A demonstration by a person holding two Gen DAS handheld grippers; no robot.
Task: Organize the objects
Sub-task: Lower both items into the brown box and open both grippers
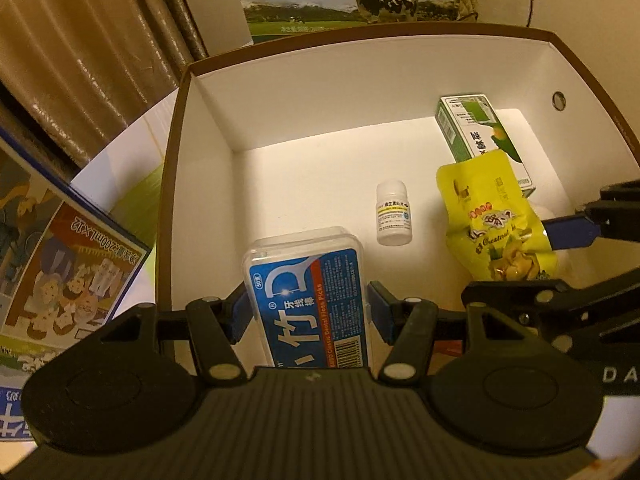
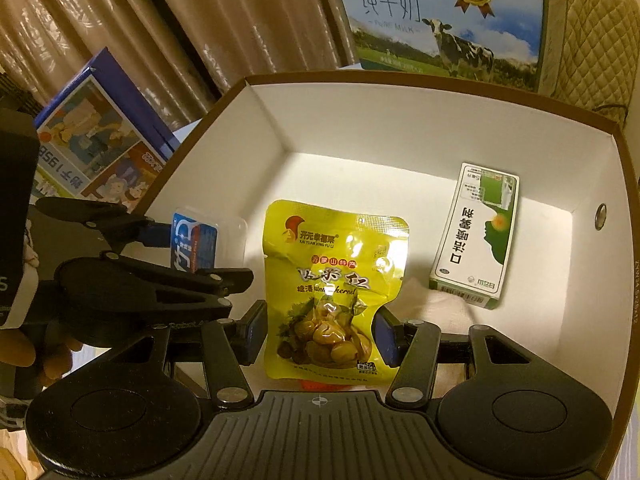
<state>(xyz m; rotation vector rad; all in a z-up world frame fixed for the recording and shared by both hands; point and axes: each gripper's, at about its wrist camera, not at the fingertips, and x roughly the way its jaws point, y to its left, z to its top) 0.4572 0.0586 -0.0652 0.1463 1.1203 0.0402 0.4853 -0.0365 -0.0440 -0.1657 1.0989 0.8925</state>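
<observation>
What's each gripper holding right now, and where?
Left gripper clamps the floss pick case by its long sides; right gripper pinches the chestnut pouch across its lower edges.

A blue floss pick case (image 1: 306, 292) is held between the blue pads of the left gripper (image 1: 306, 312), over the white inside of a brown-edged box (image 1: 320, 112). A small white bottle (image 1: 393, 214) is seen lying on the box floor. A yellow chestnut bag (image 1: 494, 216) is gripped by the right gripper (image 1: 576, 232), near a green and white carton (image 1: 476, 132).
</observation>
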